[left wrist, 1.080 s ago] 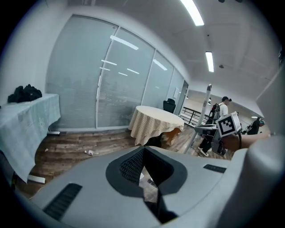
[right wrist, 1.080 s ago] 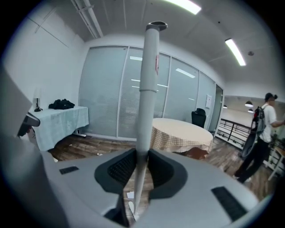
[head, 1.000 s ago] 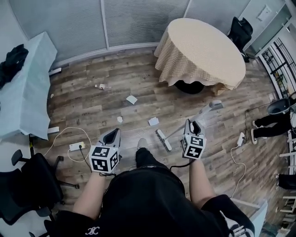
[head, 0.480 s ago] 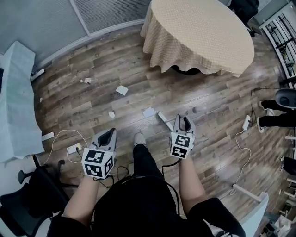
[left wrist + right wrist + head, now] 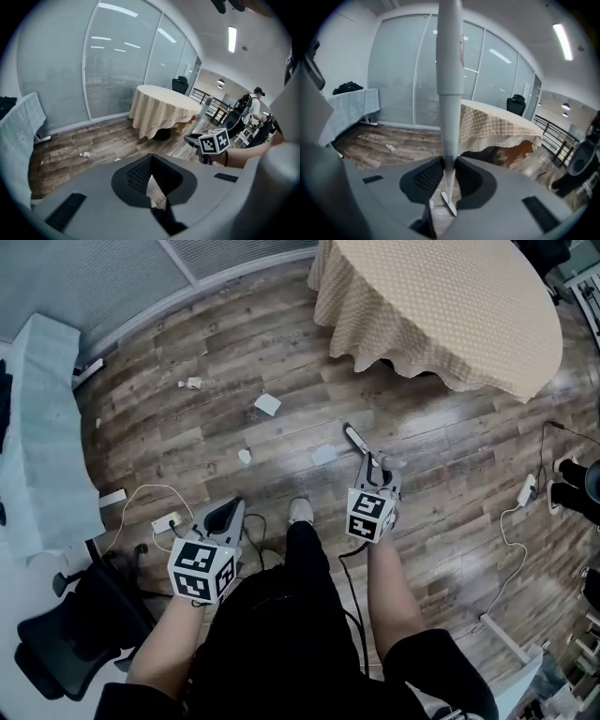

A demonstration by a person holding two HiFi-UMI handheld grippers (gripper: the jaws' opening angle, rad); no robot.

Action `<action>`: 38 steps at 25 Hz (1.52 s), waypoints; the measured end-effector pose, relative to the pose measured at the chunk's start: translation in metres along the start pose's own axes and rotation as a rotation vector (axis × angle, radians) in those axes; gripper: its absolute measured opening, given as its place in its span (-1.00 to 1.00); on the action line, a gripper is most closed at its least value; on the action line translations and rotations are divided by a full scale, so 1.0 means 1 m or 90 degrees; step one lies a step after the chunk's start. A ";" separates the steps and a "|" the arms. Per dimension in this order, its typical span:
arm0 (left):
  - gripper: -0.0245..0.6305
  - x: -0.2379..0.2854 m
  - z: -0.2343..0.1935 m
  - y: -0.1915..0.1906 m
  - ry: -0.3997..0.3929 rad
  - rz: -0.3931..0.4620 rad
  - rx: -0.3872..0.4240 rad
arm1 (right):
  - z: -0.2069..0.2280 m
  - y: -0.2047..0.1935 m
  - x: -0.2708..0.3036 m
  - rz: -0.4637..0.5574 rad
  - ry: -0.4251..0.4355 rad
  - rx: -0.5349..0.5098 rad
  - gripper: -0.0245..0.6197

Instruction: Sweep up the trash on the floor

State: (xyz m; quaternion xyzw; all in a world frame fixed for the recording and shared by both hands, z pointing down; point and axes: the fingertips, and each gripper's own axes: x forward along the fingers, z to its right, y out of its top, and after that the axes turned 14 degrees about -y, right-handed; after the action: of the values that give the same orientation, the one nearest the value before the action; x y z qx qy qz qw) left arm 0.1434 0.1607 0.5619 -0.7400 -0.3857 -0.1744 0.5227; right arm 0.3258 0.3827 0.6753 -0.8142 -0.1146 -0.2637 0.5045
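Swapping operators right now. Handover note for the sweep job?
Left gripper: shut, holding nothing.
Right gripper: shut on the broom handle. The broom head is down near the floor just ahead, beside one paper scrap.
Other trash lies scattered further out: a second paper scrap, a small wad and a small bottle nearer the wall.
Done: broom in hand. Nothing is piled yet.
Left: sweep all four pieces together. No dustpan in view.

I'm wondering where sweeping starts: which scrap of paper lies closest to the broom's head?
The flat sheet beside the broom head; the square sheet and the crumpled wad lie farther away.
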 end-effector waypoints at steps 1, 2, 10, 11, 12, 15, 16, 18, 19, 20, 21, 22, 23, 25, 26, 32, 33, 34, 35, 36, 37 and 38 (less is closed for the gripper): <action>-0.94 -0.001 -0.004 -0.001 0.003 0.000 -0.009 | -0.009 0.001 0.002 0.003 0.012 -0.011 -0.64; -0.94 -0.001 -0.008 -0.001 0.005 0.000 -0.017 | -0.019 0.004 0.002 0.008 0.026 -0.024 -0.64; -0.94 -0.018 -0.040 0.005 0.020 0.046 -0.054 | -0.094 0.008 -0.017 0.014 0.125 -0.140 -0.64; -0.94 -0.022 -0.045 0.003 0.019 0.050 -0.059 | -0.100 0.008 -0.019 0.005 0.125 -0.142 -0.64; -0.94 -0.026 -0.050 0.001 0.017 0.053 -0.065 | -0.105 0.008 -0.021 -0.005 0.123 -0.140 -0.64; -0.94 -0.044 -0.066 -0.008 0.010 0.064 -0.078 | -0.120 0.012 -0.026 -0.042 0.101 -0.117 -0.64; -0.94 -0.050 -0.073 -0.010 0.007 0.067 -0.079 | -0.124 0.014 -0.026 -0.053 0.090 -0.104 -0.64; -0.94 -0.064 -0.086 -0.015 0.000 0.074 -0.080 | -0.134 0.019 -0.027 -0.076 0.068 -0.077 -0.64; -0.94 -0.072 -0.094 -0.018 -0.003 0.077 -0.082 | -0.141 0.021 -0.027 -0.089 0.057 -0.063 -0.64; -0.94 -0.081 -0.103 -0.022 -0.007 0.079 -0.084 | -0.149 0.024 -0.029 -0.104 0.048 -0.047 -0.64; -0.94 -0.090 -0.113 -0.026 -0.009 0.080 -0.087 | -0.157 0.027 -0.031 -0.119 0.039 -0.030 -0.64; -0.94 -0.100 -0.124 -0.031 -0.010 0.082 -0.091 | -0.167 0.032 -0.033 -0.132 0.032 -0.015 -0.64; -0.94 -0.111 -0.135 -0.036 -0.010 0.083 -0.095 | -0.178 0.038 -0.036 -0.144 0.026 -0.002 -0.64; -0.94 -0.133 -0.157 -0.048 -0.003 0.083 -0.098 | -0.201 0.047 -0.042 -0.164 0.019 0.023 -0.63; -0.94 -0.143 -0.168 -0.053 0.004 0.084 -0.095 | -0.214 0.052 -0.044 -0.174 0.016 0.037 -0.63; -0.94 -0.202 -0.220 -0.074 0.020 0.118 -0.109 | -0.290 0.084 -0.058 -0.215 0.018 0.086 -0.63; -0.94 -0.210 -0.228 -0.077 0.021 0.124 -0.116 | -0.303 0.090 -0.060 -0.216 0.020 0.084 -0.63; -0.94 -0.218 -0.236 -0.080 0.021 0.128 -0.121 | -0.317 0.097 -0.063 -0.217 0.024 0.082 -0.63; -0.94 -0.226 -0.244 -0.082 0.022 0.131 -0.124 | -0.333 0.102 -0.065 -0.218 0.029 0.080 -0.63; -0.94 -0.233 -0.252 -0.085 0.023 0.134 -0.127 | -0.348 0.107 -0.068 -0.218 0.035 0.078 -0.63; -0.94 -0.240 -0.259 -0.087 0.025 0.137 -0.130 | -0.363 0.112 -0.071 -0.217 0.043 0.073 -0.63; -0.94 -0.246 -0.265 -0.089 0.026 0.141 -0.132 | -0.377 0.116 -0.074 -0.217 0.051 0.068 -0.63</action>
State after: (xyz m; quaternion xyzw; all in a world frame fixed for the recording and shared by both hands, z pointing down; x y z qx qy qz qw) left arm -0.0428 -0.1616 0.5604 -0.8242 -0.2709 -0.1700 0.4674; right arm 0.1983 0.0024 0.6798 -0.7439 -0.2447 -0.3713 0.4989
